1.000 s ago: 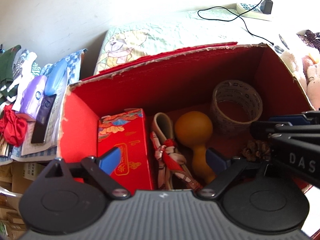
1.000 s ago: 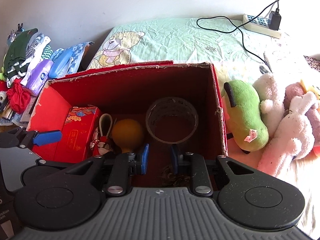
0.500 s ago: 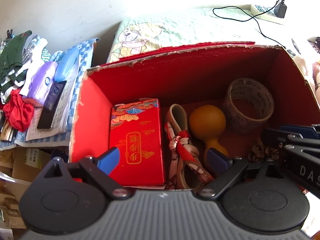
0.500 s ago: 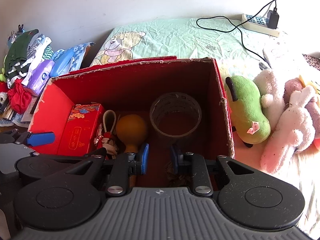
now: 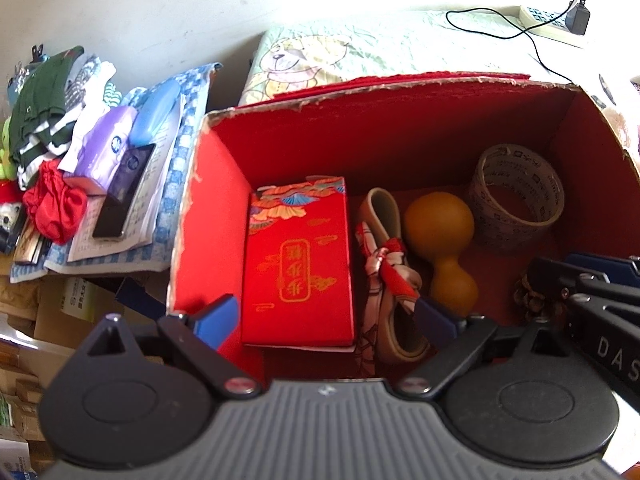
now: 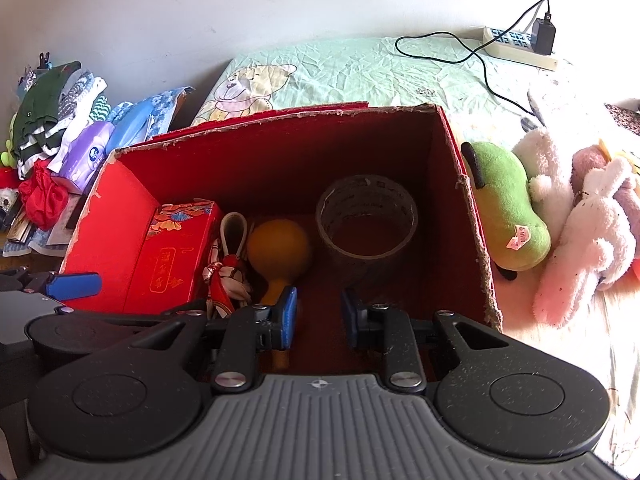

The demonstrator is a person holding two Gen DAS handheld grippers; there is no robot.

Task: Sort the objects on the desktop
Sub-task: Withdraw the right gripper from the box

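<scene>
Here, both hand-held grippers gape over the red box (image 6: 472, 216).

A plain white wall (image 6: 240, 4) with faint scuffs runs behind a bed covered by a wrinkled pale green sheet (image 6: 360, 72) printed with a cartoon bear. Strong light washes out the right side. A white power strip (image 6: 516, 42) lies near the wall with a black cord (image 6: 452, 46) trailing across the sheet. Cardboard cartons (image 5: 60, 308) stand at lower left.
</scene>
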